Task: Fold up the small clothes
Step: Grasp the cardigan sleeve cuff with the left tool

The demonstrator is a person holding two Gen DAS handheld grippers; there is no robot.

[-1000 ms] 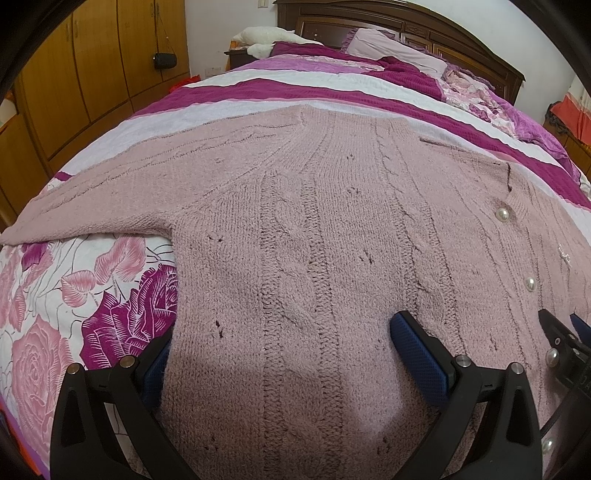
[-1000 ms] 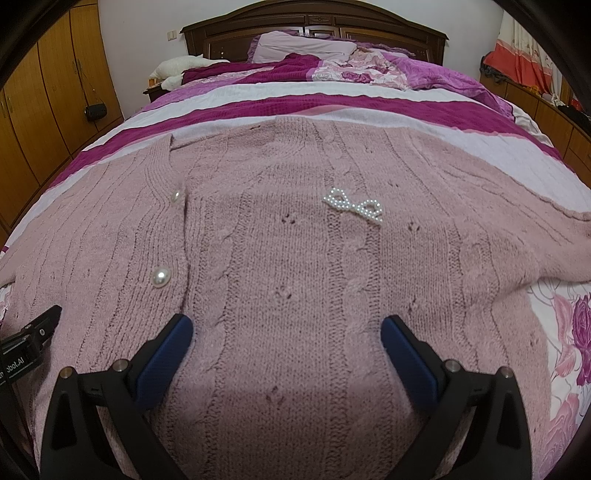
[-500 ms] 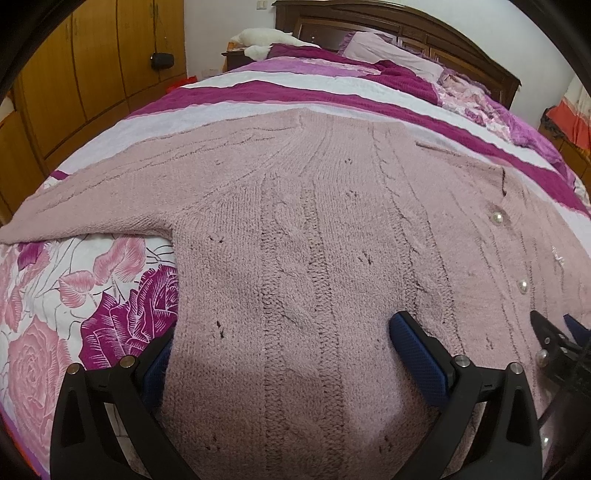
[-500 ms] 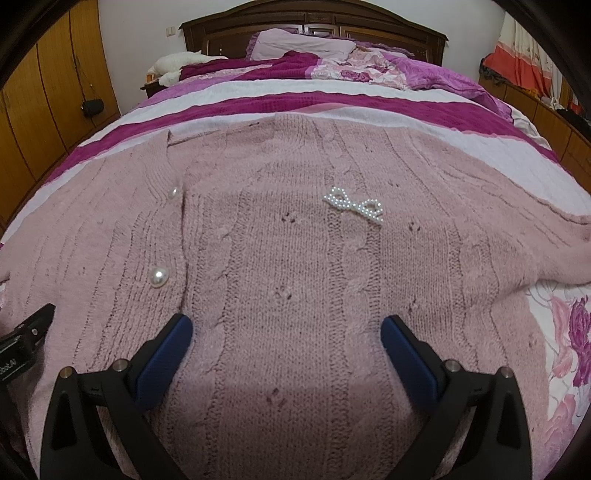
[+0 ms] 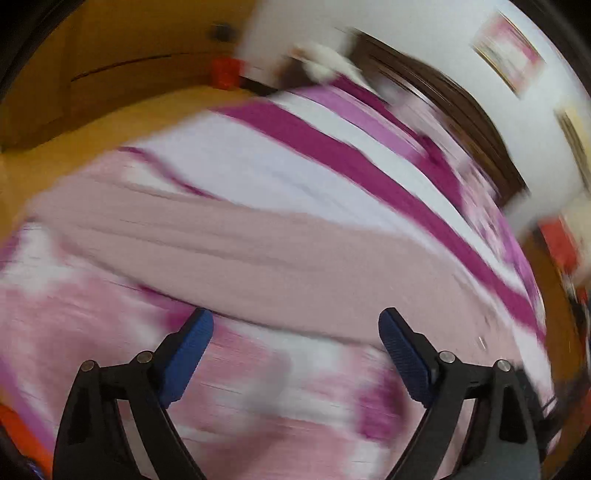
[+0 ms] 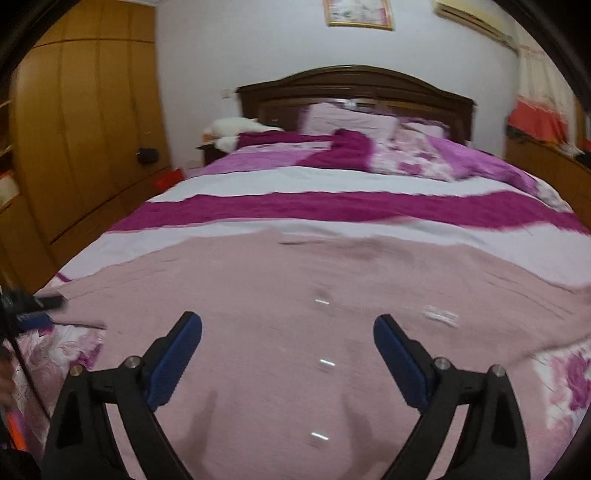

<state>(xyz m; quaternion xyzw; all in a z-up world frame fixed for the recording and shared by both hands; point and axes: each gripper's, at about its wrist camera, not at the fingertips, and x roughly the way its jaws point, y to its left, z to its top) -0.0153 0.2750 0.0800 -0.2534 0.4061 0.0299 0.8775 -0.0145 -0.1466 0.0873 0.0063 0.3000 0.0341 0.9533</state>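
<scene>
Left wrist view: left claw (image 5: 295, 356) has swung off the cardigan body toward its sleeve (image 5: 207, 236); jaws closing, nothing between them.

Right wrist view: right claw (image 6: 288, 354) has pulled back above the cardigan (image 6: 332, 280), flat on the bed (image 6: 258, 181); jaws closing, empty. Sleeve fold likely next.

No text, label, brand, number or sign can be read here. Both views are smeared by motion. The framed picture (image 6: 357, 13) on the wall above the headboard shows only a pale floral image, without letters I can make out. The small dark thing (image 6: 147, 155) on the wardrobe carries no readable mark. The black part (image 6: 44, 301) at the left edge of the right wrist view is too blurred to read.
</scene>
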